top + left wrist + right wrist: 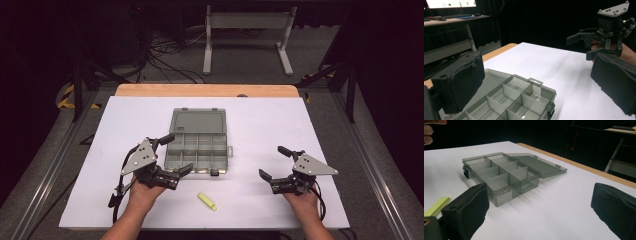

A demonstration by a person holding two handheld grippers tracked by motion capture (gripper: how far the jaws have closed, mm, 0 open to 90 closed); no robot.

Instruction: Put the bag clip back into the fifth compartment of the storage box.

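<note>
Box: translucent grey plastic compartment box (196, 148) at centre of the high view, lid folded flat behind it; compartments bare
Left gripper (176, 154): jaws spread wide, at the box's lower left corner
Right gripper (274, 162): lower right of frame, jaws apart, holding nothing
Strip: small yellow-green plastic strip (206, 201) bottom centre, on the white table (260, 120)

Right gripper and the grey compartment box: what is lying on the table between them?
Nothing. In the high view, only bare white table separates the right gripper from the compartment box. The yellow piece lies nearer the person, off that stretch.
</note>
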